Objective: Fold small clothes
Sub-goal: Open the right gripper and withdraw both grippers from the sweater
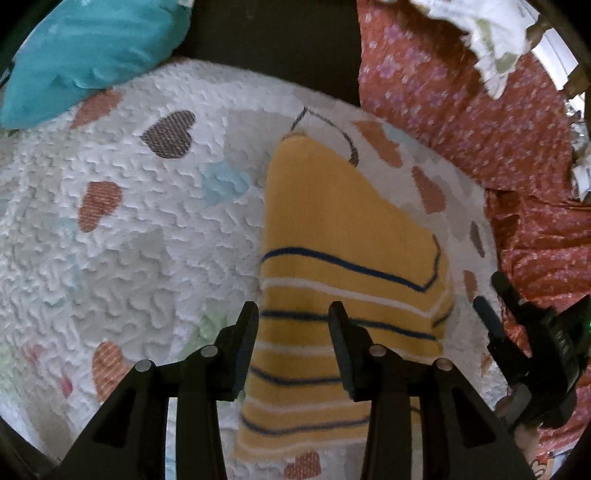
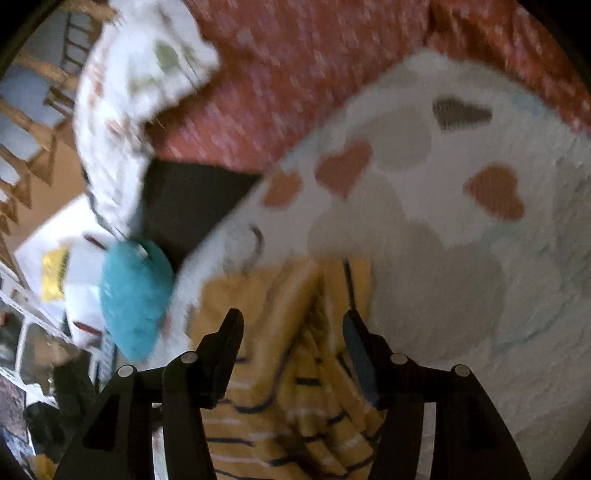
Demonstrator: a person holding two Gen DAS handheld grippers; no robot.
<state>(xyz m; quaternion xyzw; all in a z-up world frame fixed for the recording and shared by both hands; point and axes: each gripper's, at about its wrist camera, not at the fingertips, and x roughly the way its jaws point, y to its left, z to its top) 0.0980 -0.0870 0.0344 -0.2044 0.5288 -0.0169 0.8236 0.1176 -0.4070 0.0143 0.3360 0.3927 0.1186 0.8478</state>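
Left wrist view shows the left tool with its two fingers spread apart, holding nothing, just above the near part of a yellow striped garment. The garment lies directly ahead of this tool on a white quilt with hearts, and it looks already folded into a narrow shape, with one thin strap at its far end. Probably it was laid flat like this so that the next fold can go across it. To the right of this tool, near the edge of the quilt, the right tool is seen from the side, close to the garment's right edge. Far ahead to the left lies a teal cushion, and to the right a red flowered cloth with a white printed cloth on it. Right wrist view is blurred by motion, but the right tool has its fingers also spread, and the garment sits between and below them, here bunched in wrinkles. I cannot tell if the fingers touch the fabric. My judgement is that both tools are positioned to take the near edge, and the wrinkles should be smoothed first, otherwise the fold may come out crooked.
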